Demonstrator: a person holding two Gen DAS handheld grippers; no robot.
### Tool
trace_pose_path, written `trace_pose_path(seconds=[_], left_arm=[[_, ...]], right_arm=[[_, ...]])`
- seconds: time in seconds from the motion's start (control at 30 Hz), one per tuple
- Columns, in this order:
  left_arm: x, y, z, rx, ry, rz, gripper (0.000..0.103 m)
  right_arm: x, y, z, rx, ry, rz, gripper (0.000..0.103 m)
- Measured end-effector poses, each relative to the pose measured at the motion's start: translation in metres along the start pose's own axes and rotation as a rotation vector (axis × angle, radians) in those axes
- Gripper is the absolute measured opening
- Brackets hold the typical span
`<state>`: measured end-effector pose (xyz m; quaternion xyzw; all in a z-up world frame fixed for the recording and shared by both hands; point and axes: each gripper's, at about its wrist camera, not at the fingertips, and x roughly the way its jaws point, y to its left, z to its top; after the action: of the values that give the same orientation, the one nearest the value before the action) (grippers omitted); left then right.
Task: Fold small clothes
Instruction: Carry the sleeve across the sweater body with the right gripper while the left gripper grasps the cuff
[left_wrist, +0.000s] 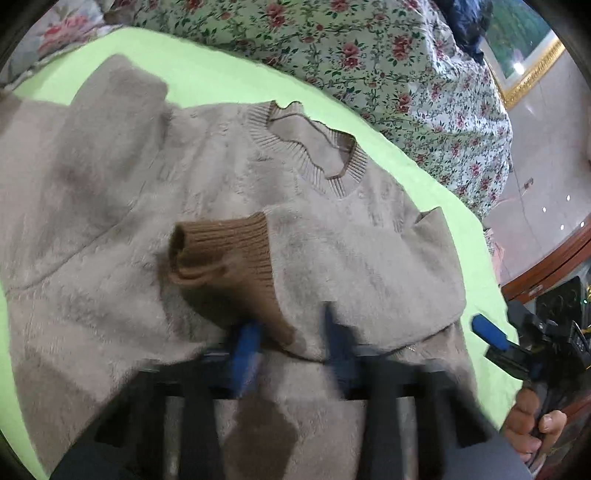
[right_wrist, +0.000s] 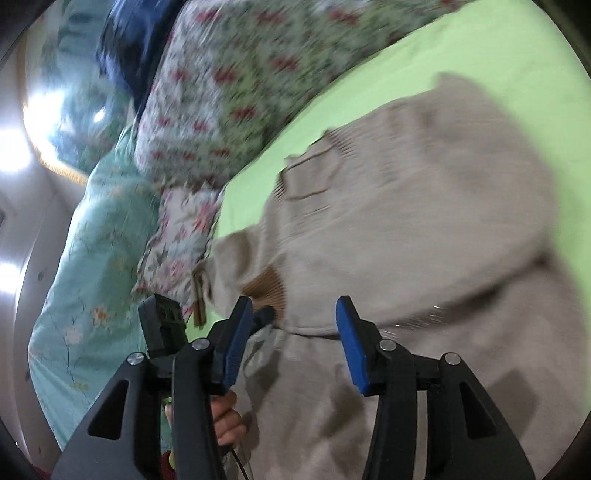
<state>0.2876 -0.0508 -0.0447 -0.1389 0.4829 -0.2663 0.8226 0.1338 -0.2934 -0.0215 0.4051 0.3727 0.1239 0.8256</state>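
Left wrist: both hand-held grippers (left_wrist: 293, 347) (right_wrist: 295, 332) gape above sweater (left_wrist: 221, 206), sheet (left_wrist: 207, 74) bordering.

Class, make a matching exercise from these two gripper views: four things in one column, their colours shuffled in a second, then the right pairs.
1. sweater
2. sleeve cuff
3. bed sheet
4. right gripper pads

a. blue
b. bright green
c. beige
d. brown

Pairs: 1-c, 2-d, 3-b, 4-a
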Motion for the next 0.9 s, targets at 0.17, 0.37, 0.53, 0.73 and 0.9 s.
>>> trace_pose_path(seconds=[0.17,0.37,0.53,0.73,0.9], left_arm=[[-0.038,0.000,-0.004,0.040,-0.121,0.055,0.004],[-0.051,0.032,-0.024,-0.010,-0.107,0.032,0.005],[-0.031,0.038,-0.025,-0.054,-0.027,0.020,0.028],[-0.044,0.046,-0.017,-0.070,-0.132,0.027,0.006],[-0.060,0.056,-0.021,-0.067,-0.191,0.120,0.005]], right_arm=[[-0.036,-0.013,0.002,0.016,-0.074,-0.033,0.049],[-0.066,-0.038,0.014,0.013,-0.136,-0.145,0.049],[-0.062,-0.057,0.038,-0.003,-0.156,-0.254,0.050],[-0.051,-0.080,0.078,0.028,-0.160,-0.305,0.051],[-0.027,-0.086,0.100,-0.003,-0.119,-0.324,0.063]])
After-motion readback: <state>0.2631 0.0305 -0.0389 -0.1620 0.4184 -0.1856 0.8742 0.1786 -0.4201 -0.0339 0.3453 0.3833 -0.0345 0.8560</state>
